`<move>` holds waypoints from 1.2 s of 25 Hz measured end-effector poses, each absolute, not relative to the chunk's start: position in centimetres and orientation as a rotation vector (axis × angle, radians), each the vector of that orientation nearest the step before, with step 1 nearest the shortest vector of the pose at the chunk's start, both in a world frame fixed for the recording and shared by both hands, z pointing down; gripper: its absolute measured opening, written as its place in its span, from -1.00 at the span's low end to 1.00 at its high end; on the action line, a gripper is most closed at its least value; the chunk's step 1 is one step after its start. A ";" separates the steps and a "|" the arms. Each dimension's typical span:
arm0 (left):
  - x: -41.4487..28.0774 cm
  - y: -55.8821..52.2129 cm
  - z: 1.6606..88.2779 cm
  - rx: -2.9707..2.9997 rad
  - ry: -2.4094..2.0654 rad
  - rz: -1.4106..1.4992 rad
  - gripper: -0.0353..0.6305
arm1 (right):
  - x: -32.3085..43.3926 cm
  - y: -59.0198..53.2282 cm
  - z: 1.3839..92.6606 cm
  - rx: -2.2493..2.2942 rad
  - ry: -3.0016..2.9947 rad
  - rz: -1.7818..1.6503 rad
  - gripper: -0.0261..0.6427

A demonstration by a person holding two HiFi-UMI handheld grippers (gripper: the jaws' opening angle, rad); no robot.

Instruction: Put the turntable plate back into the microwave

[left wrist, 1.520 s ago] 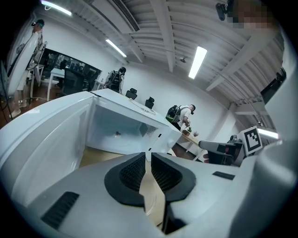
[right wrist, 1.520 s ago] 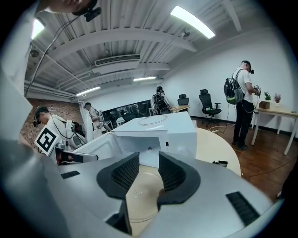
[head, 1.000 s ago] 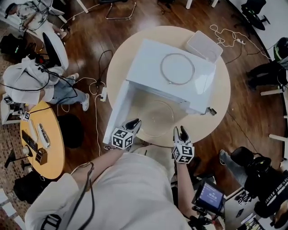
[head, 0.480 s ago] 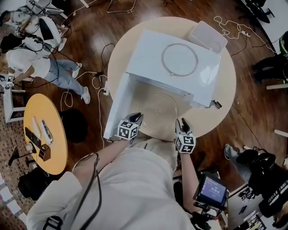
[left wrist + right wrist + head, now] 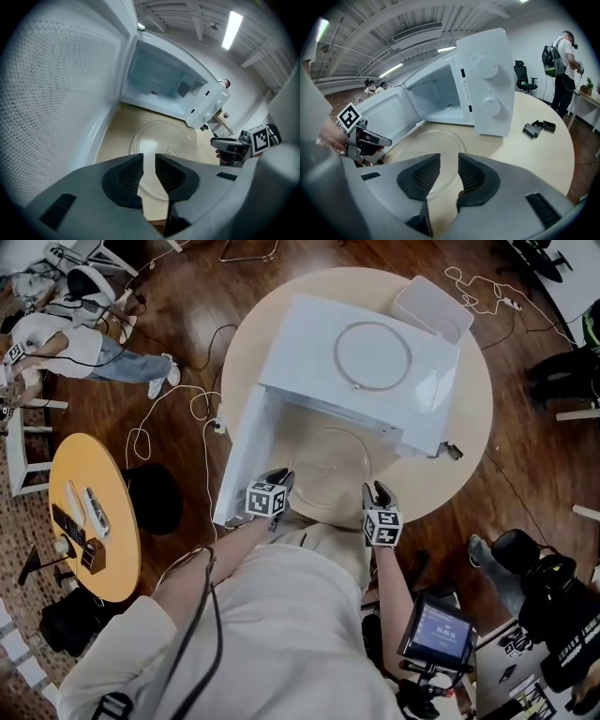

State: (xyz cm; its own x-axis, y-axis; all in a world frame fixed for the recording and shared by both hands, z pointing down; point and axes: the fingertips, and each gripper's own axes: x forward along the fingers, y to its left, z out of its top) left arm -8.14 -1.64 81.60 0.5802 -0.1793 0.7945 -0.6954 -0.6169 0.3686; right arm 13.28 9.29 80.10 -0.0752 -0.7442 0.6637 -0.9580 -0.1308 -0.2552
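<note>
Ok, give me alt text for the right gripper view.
The right gripper, jaws open and empty, points at a clear glass plate lying on a table before a white microwave with its door open. A person stands far right.

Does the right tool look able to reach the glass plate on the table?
Probably yes: the right tool, jaws apart, sits at the near rim of the glass plate, nothing in between.

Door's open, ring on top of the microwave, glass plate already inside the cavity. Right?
No. The glass turntable plate lies on the table in front of the microwave, not inside; the head view shows it. Door and ring as stated.
</note>
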 end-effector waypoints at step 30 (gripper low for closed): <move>-9.0 -1.3 87.0 1.827 -0.715 0.790 -0.62 | 13.3 9.3 87.0 1.927 -1.734 1.515 -0.58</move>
